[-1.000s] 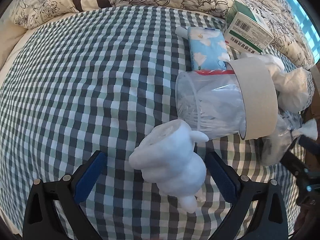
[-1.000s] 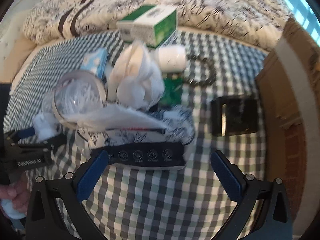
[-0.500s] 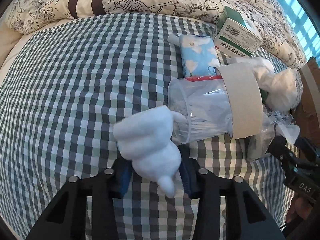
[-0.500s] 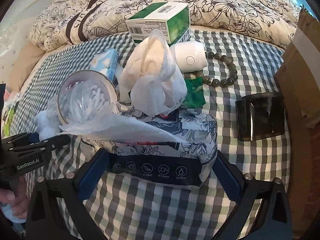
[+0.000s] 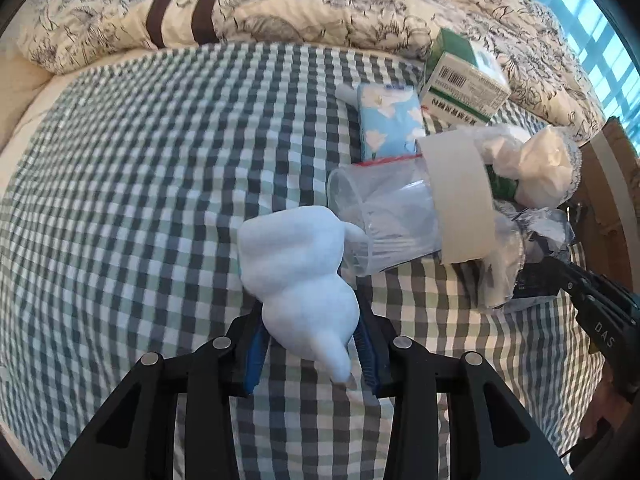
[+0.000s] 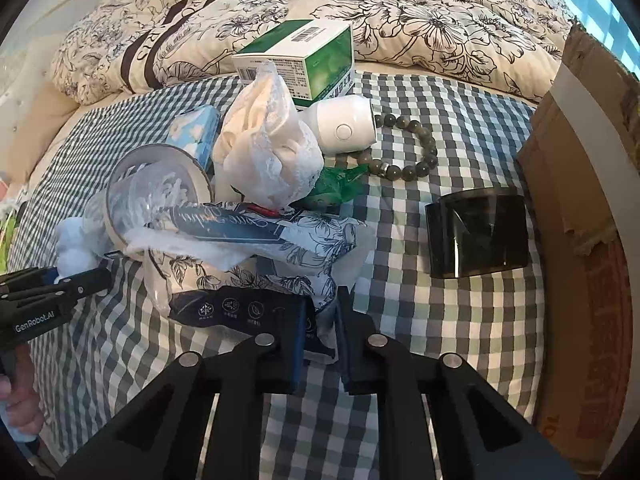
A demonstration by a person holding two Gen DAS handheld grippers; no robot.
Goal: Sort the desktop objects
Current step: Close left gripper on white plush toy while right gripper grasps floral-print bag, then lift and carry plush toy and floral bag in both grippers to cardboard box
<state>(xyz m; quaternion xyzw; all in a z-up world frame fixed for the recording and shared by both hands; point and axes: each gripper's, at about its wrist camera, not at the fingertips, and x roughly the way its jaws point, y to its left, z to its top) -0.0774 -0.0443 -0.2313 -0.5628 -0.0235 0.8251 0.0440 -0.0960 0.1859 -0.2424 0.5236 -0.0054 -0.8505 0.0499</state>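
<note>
On the checked bedspread (image 5: 140,200), left tongs (image 5: 310,340) pinch white fluff (image 5: 300,272); right tongs (image 6: 320,344) pinch tissue pack (image 6: 256,264).

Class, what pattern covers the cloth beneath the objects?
Green, dark and white checks on the cloth; clearest in the left wrist view.

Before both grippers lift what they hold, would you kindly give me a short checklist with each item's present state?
1. Left gripper shut on the white foam piece: ok.
2. Right gripper shut on the floral tissue pack: ok.
3. Foam piece apart from the clear plastic cup: cannot tell; they overlap in view.
4. Tissue pack free of neighbours: not ok; the lace cloth leans on it.
5. Bead bracelet away from both grippers: ok.
</note>
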